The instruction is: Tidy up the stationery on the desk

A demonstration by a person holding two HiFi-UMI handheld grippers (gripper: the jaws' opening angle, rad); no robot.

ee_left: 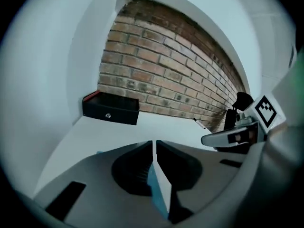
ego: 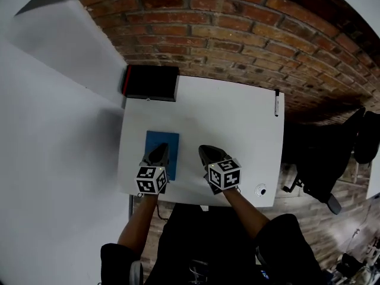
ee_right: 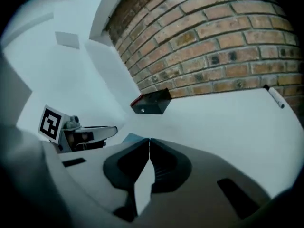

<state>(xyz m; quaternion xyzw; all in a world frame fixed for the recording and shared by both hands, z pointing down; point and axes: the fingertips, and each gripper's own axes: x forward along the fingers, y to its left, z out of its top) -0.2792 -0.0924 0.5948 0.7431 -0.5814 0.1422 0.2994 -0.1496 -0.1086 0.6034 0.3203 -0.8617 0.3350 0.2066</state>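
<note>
I am holding my left tongs (ego: 159, 153) over the near edge of the blue notebook (ego: 161, 140) and my right tongs (ego: 206, 152) just right of it, both pressed together and empty, seemingly poised to start, while the pen (ego: 276, 103) is lying well off to the notebook's far right.

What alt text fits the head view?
The left hand-held gripper, shut, hangs over a blue notebook on a white desk; the right hand-held gripper, also shut, beside it. A black box sits at the far left corner, a pen by the far right edge.
</note>
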